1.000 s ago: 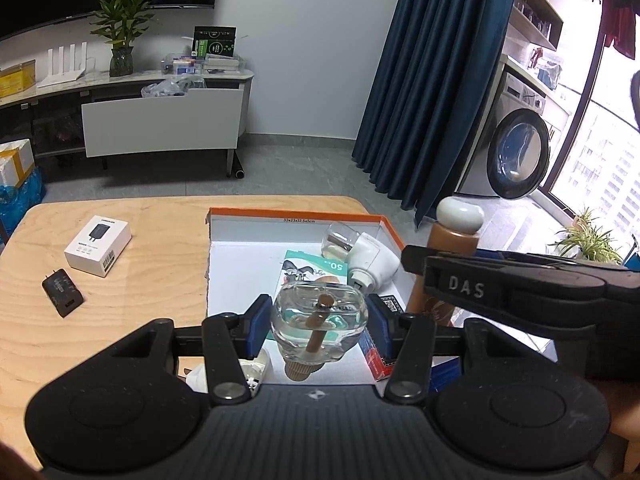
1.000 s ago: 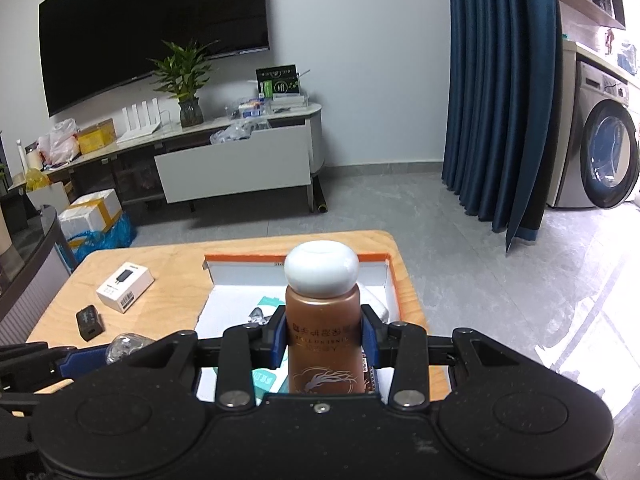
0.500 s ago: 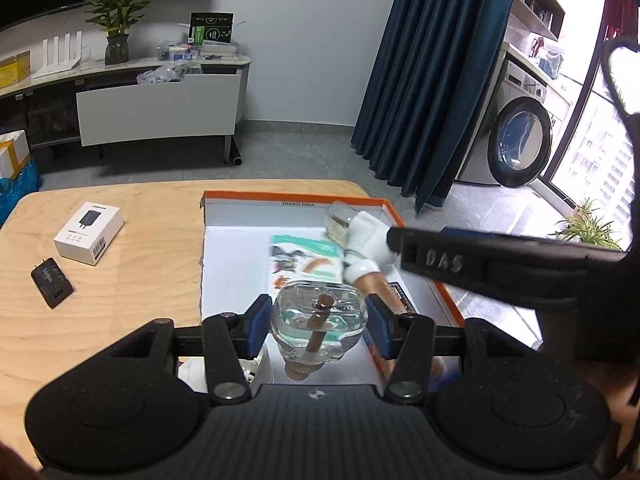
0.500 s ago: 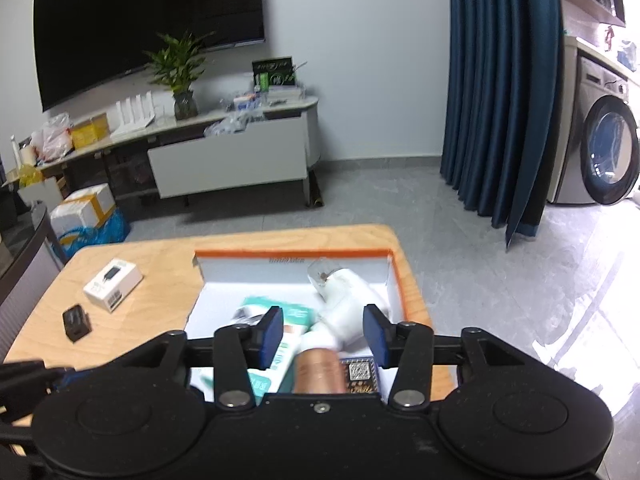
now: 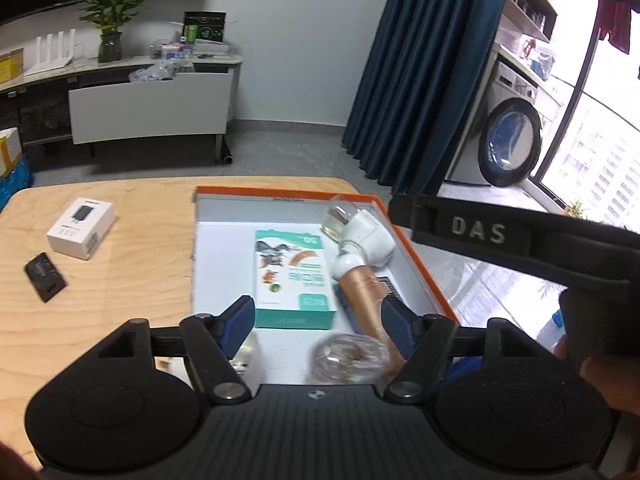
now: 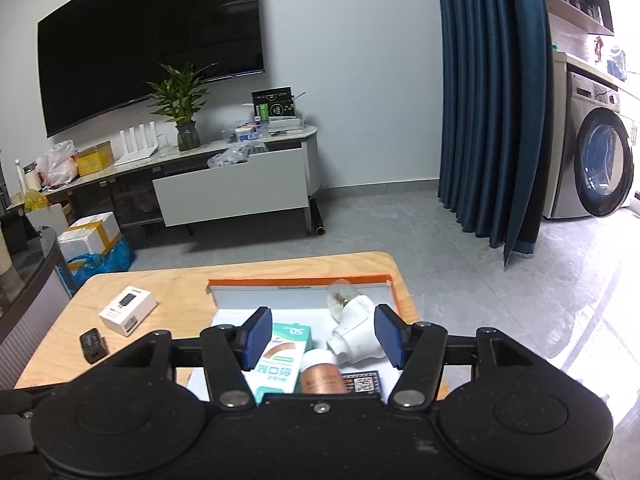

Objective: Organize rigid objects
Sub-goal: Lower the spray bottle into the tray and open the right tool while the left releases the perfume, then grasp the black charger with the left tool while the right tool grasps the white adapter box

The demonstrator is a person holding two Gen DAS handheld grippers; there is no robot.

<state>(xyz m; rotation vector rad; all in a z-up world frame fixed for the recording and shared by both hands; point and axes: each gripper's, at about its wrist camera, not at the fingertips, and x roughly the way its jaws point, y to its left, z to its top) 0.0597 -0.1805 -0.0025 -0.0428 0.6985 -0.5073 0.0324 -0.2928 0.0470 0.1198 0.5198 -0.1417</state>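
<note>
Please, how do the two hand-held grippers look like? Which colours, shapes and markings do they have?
Both are matte black plastic. Each has a ribbed body with two round discs, angular link arms with silver pivot screws, and blue pads on its fingers. The left gripper and right gripper look alike. In the left view, the right one's side bears raised letters DAS. No cables or sleeves show.

Dark blue curtain [image 6: 492,120] hung beside a washing machine [image 6: 596,160], black television [image 6: 152,40] was mounted above a white cabinet [image 6: 232,184], potted plant [image 6: 182,104] and white router [image 6: 138,146] stood on top, grey tiled floor [image 6: 400,224] lay below.
</note>
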